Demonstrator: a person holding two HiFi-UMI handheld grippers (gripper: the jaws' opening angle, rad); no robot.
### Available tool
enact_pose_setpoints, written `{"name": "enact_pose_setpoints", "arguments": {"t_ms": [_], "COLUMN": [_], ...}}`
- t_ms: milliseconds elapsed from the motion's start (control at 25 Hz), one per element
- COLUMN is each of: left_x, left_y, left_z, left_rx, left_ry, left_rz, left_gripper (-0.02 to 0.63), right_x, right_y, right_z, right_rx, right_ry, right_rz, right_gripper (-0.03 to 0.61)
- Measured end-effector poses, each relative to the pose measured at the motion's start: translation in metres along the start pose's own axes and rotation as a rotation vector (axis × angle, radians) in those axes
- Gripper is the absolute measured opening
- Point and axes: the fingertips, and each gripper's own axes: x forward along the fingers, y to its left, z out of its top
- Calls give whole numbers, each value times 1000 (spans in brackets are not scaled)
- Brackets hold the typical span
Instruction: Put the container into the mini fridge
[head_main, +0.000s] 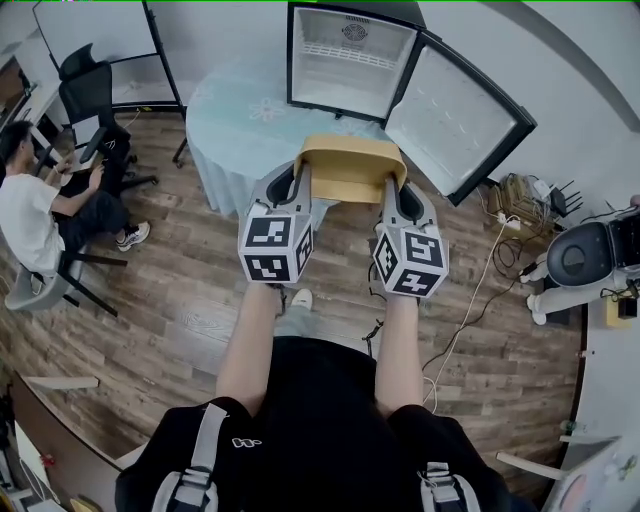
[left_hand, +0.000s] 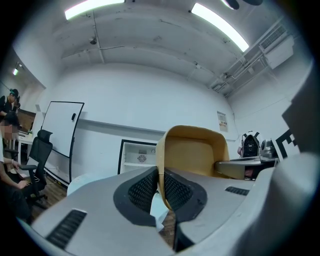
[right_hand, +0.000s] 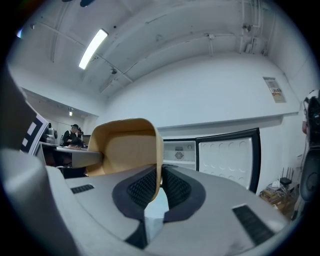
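Head view: the container (head_main: 350, 168) hangs in the air before the open fridge (head_main: 345, 60) on the desk (head_main: 225, 125).
Left gripper view: the left hand-held gripper (left_hand: 161, 192) pinches its left wall.
Right gripper view: the right hand-held gripper (right_hand: 160, 187) pinches its right wall.

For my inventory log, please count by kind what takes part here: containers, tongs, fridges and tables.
Container: 1
Tongs: 2, left tongs and right tongs
Fridge: 1
Table: 1
Total: 5
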Motion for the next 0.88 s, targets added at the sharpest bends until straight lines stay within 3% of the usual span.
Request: {"name": "enact_pose_setpoints", "arguments": {"t_ms": [520,880], "left_x": [123,191], "left_y": [44,71], "left_z": [-8,-22], "left_rx": [1,15], "left_ry": [-8,69], "left_rz": [-25,-24], "left_gripper": [20,20], "right_x": [123,193], "right_y": [-35,-54], "right_z": [-10,-30], "right_rx": [-14,43], "right_ry": [-17,35], "right_rz": [-11,-18], "right_gripper": [23,23]}}
